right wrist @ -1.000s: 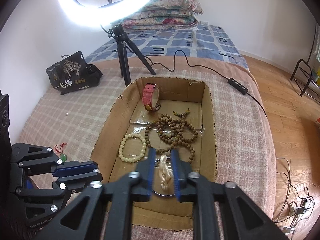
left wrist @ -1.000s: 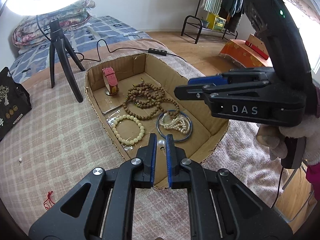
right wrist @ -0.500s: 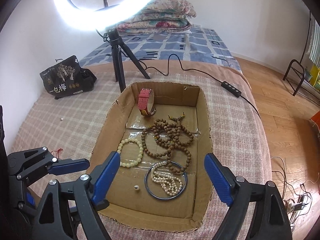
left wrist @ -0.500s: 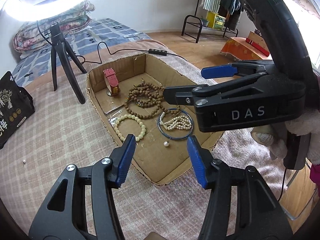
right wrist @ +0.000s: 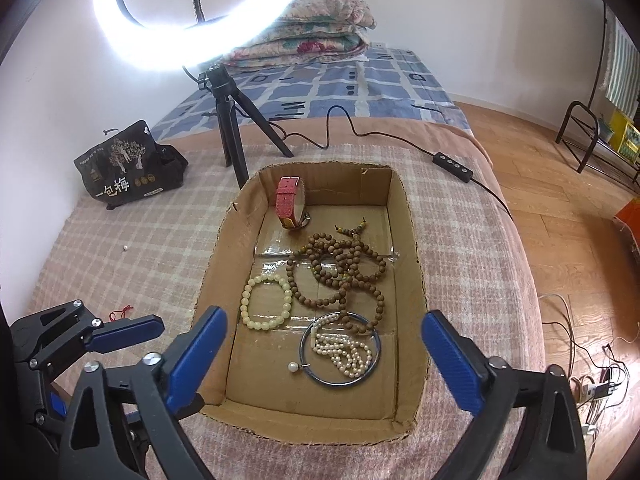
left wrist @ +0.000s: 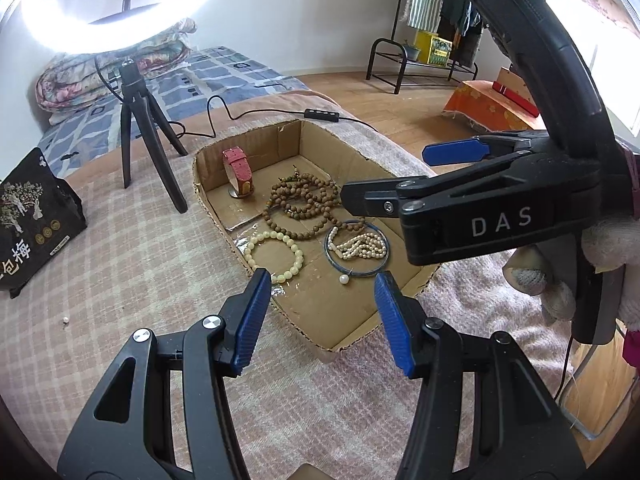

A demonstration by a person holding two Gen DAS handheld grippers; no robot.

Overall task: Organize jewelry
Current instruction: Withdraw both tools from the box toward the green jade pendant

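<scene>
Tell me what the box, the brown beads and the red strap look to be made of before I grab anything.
Box: corrugated cardboard, matte brown, with ragged cut rims and glossy clear tape across the floor. Brown beads: probably wood, going by their dull, uneven brown, though seed or resin is possible. Red strap: looks like textured leather or imitation leather with a tan lining; a metal piece shows at its base.

Readable: "DAS" in pale capitals on the black body of the right gripper (left wrist: 384,184) (seen from the left wrist view); large pale Chinese characters "一包梅" on the black pouch (right wrist: 128,164) lying on the checked blanket (right wrist: 140,240), above a small white label too fine to read; same pouch cut off at the left wrist view's edge, showing only "包梅"; no other legible text anywhere.
</scene>
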